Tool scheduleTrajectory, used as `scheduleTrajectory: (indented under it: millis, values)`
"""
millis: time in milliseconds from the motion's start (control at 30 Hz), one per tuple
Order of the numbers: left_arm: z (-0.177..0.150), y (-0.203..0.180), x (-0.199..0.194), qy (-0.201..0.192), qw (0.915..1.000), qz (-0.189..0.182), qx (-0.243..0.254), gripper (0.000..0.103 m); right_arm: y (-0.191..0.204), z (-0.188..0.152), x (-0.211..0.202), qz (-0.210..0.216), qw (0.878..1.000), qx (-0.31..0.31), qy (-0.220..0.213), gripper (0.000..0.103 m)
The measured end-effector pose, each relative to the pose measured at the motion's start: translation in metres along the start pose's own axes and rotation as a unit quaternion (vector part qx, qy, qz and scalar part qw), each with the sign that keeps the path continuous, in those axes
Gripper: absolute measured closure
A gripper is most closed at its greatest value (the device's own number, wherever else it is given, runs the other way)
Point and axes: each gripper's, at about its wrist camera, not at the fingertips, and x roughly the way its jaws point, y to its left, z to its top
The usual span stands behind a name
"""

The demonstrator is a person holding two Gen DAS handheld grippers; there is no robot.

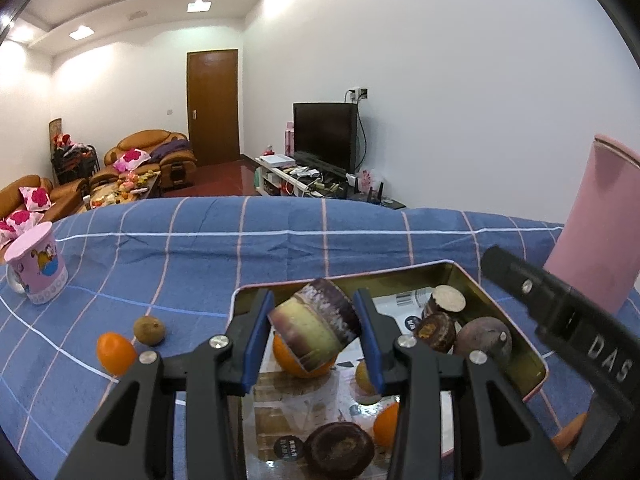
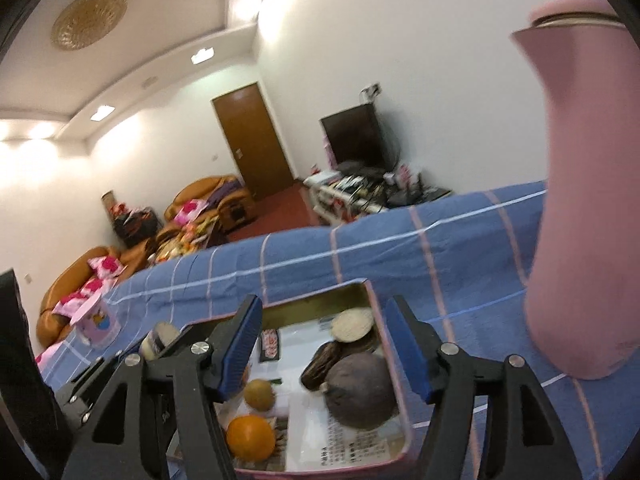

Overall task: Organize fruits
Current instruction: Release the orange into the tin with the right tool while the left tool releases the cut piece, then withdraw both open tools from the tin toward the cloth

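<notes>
Pinching a sugarcane chunk in my left gripper above the tin tray, loose kumquat on the blue cloth leftward, my right gripper spread empty over the tray's fruit.

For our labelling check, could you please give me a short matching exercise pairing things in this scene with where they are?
Things:
1. sugarcane piece
2. small orange fruit
3. pink mug
4. round dark fruit

Places:
A. standing on the blue cloth, far left
B. inside the tin tray
C. between the left gripper's pads
D. lying on the cloth left of the tray

Pairs: 1-C, 2-D, 3-A, 4-B
</notes>
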Motion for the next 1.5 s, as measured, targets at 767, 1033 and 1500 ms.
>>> scheduleTrajectory:
  millis: [767, 1033, 1500]
  values:
    - [0.000, -0.026, 0.000, 0.003, 0.9986, 0.017, 0.051, 0.000, -0.008, 0.003, -0.014, -0.042, 0.999, 0.010, -0.026, 0.032]
    - [0.000, -0.023, -0.003, 0.000, 0.9989, 0.014, 0.046, 0.000, -0.002, 0.004, -0.022, -0.091, 0.995, -0.008, -0.051, 0.029]
    - [-0.004, -0.002, -0.019, -0.030, 0.9989, 0.033, 0.012, 0.000, 0.015, -0.009, -0.046, -0.149, 0.981, -0.065, -0.110, 0.019]
